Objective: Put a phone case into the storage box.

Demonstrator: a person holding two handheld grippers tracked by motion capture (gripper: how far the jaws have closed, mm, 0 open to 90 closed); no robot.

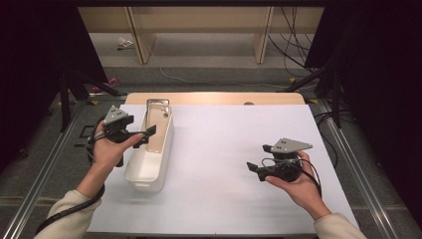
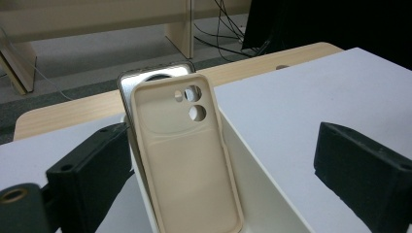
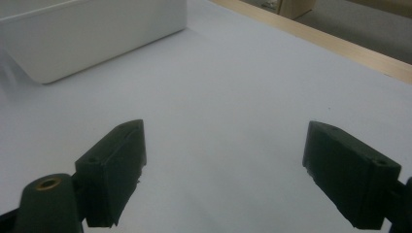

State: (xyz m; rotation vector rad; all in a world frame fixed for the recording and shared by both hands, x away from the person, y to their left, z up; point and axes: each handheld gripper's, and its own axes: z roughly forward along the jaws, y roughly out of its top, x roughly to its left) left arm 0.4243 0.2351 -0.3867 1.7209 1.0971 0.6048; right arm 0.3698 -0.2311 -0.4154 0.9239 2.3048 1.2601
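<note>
We have the left gripper (image 1: 147,134) at the white bin (image 1: 133,172), and its jaws stand wide apart with nothing pressed between them. The beige phone case (image 2: 187,160) sits in the gap, close to the left jaw and well clear of the right one, so we judge it released rather than held. It leans inside the bin against a phone (image 2: 127,82) with a shiny metal edge that stands just behind it.

The step in hand looks like setting the case down in the bin and letting go. To do it well, we should draw the gripper straight back along its own line — not sideways — so that the near jaw does not catch the case's rim and tip it over. We should also keep the jaws wide until they are clear of the bin wall.

The case stands on its short end, its long axis running up and away from the gripper, tilted back toward the phone. Its camera holes are at the top, far end, and its hollow inside faces us.

Our right gripper (image 1: 260,160) rests apart on the white table cover (image 3: 233,97), jaws spread wide and empty, with the bin off to the far left of its view — no need to move it for this.
</note>
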